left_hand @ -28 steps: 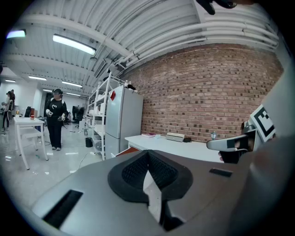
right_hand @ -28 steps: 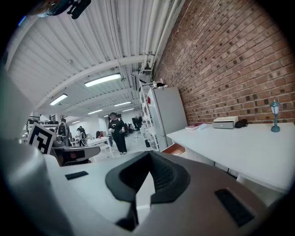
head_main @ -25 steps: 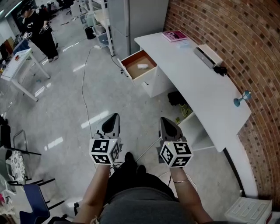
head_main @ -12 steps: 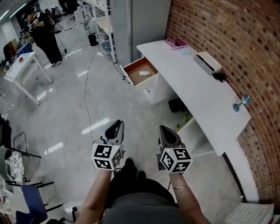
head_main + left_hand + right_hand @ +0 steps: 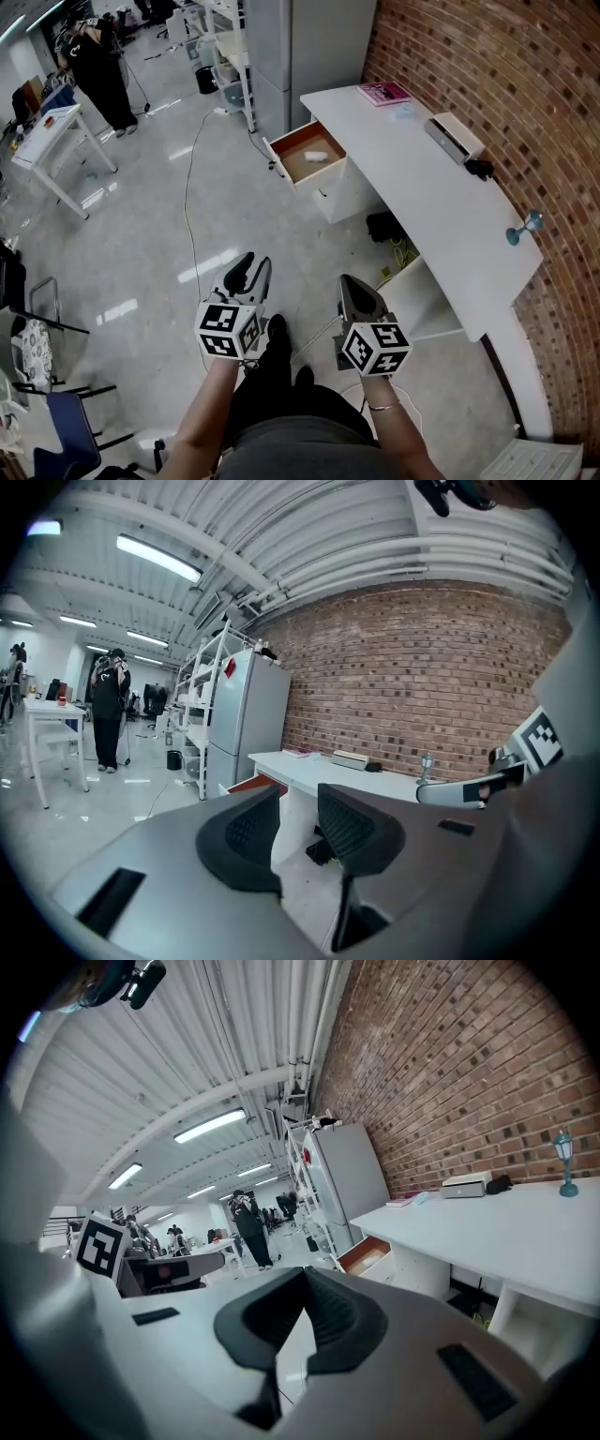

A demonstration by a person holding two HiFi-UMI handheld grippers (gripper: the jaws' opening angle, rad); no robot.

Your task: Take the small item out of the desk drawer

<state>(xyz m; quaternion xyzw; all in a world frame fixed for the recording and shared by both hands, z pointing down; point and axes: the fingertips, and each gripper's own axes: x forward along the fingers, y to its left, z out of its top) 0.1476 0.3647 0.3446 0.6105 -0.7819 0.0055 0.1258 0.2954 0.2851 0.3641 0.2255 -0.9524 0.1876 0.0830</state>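
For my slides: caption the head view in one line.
Left gripper opening, empty; right gripper shut; both short of the white desk whose open brown-lined drawer holds a small white item.

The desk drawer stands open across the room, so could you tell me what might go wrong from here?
A cable runs along the floor toward the desk drawer; the person could trip on it. The small white item lies low between the drawer's walls, so the left hand-held gripper, jaws now opening and empty, might bump a wall or push it away.
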